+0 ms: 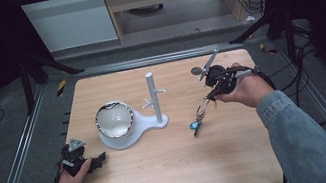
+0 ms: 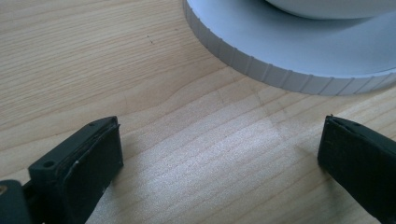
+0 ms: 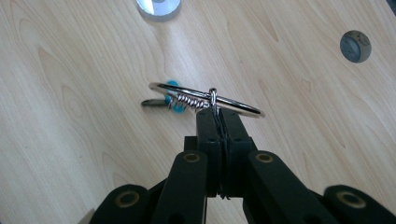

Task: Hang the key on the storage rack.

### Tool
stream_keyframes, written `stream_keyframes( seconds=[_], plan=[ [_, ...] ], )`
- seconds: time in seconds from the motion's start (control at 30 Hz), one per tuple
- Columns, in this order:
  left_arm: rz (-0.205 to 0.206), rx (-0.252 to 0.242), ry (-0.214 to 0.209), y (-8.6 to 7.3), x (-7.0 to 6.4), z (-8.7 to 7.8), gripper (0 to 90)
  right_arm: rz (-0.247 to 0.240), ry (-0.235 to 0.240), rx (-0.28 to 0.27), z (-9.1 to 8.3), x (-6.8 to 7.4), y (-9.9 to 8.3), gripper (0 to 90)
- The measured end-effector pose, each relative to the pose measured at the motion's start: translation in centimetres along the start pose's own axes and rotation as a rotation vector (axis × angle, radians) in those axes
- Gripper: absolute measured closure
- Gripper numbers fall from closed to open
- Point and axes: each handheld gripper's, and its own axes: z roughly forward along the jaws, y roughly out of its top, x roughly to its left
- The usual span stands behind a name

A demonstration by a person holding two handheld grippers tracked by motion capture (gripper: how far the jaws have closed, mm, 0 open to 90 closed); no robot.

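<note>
**Right gripper clamped on key ring; left idle and open**

Right gripper (image 3: pixel 218 114): jaws pressed flat together, pinching a metal key ring (image 3: pixel 233 103) at its near edge. The ring sits level across the jaw tips, with a small coiled spring section just left of the pinch. Below and beyond the tips, a key with a blue head (image 3: pixel 173 103) hangs from the ring, close to or on the wooden table (image 1: pixel 174 165); can't tell if it touches. From above, the right hand (image 1: pixel 247 89) holds the gripper tilted down toward the table, with the ring and key at its lower left.

Left gripper (image 2: pixel 219 154): jaws wide apart, nothing between them, just bare wood grain. It sits low over the table. Straight ahead of the tips, near but apart, is the ribbed rim of a white stand base (image 2: pixel 280 56). From above, that base carries a shiny round bowl (image 1: pixel 114 119) and an upright post with pegs (image 1: pixel 153 97). The left hand (image 1: pixel 72 181) rests at the table's near-left edge.
</note>
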Motion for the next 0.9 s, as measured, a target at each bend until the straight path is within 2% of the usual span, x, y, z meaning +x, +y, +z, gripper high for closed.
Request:
stream_keyframes(
  seconds=[0.67,0.9],
  plan=[
    [0.004,0.002,0.000,0.0,0.0,0.0,0.0,-0.024,-0.007,-0.013,-1.0,-0.1,3.0,88.7],
    [0.000,-0.001,0.000,0.0,0.0,0.0,0.0,-0.035,-0.004,0.003,-1.2,0.0,4.1,88.7]
  ],
)
